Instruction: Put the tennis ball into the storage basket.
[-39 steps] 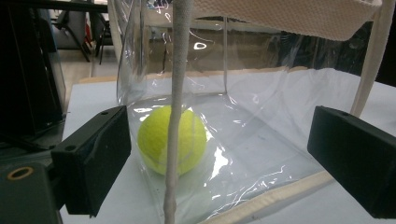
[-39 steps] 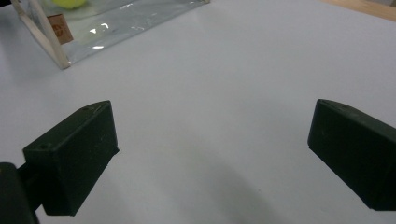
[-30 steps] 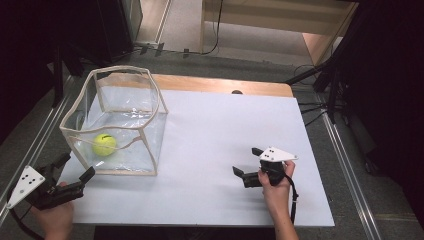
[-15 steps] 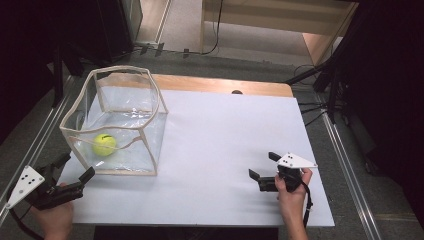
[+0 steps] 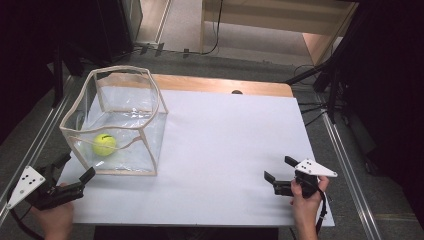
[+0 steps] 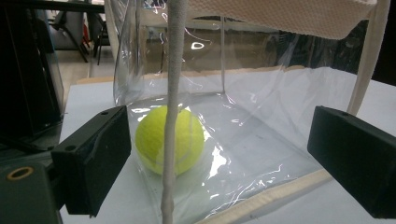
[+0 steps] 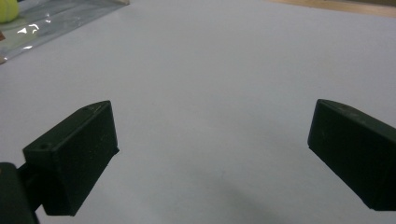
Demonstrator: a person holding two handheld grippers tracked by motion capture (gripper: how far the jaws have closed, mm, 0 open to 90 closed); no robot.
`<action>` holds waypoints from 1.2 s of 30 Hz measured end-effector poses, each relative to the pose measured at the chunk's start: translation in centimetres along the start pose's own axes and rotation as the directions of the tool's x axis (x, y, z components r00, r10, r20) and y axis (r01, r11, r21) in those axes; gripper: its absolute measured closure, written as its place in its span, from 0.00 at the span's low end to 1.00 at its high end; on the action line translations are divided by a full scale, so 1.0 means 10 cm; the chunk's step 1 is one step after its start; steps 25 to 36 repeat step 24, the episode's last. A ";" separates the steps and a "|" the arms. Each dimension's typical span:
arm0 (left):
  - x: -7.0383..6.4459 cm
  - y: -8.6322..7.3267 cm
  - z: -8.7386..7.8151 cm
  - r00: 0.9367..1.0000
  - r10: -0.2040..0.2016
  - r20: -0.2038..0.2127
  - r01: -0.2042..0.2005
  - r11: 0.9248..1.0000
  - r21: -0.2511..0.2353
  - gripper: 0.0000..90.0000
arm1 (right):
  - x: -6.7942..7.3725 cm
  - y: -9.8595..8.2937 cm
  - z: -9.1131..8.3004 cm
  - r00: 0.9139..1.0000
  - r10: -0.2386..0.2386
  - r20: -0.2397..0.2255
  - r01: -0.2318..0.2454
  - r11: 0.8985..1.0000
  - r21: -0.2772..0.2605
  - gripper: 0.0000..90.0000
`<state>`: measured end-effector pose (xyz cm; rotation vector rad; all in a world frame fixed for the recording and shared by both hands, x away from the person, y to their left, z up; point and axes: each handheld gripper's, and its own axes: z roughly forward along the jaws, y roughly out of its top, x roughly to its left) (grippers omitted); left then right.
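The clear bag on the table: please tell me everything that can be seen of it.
The clear bag is a box-shaped pouch of transparent, glossy, creased plastic, edged with cream fabric trim along its rim and corners. It stands upright and open at the top on the left part of the white table. A yellow tennis ball lies inside on its floor, near the front. The left gripper points at its near corner with jaws apart, not touching it.

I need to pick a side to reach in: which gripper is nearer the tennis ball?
Left. The left gripper sits just outside the clear bag's near corner, facing the tennis ball inside. The right gripper is far across the table.
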<state>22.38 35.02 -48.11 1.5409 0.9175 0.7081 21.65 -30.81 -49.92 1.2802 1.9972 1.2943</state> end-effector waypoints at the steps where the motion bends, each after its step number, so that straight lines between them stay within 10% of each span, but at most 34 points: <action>1: 0.00 0.00 0.00 1.000 0.000 0.000 0.000 1.000 0.000 0.07 | -0.01 -0.01 -0.02 1.000 0.004 0.004 -0.004 1.000 -0.004 0.01; 36: 0.01 0.00 0.00 1.000 -0.011 0.002 0.011 1.000 -0.009 0.07 | -0.19 -0.23 -0.28 0.993 0.066 0.094 -0.057 0.994 -0.096 0.01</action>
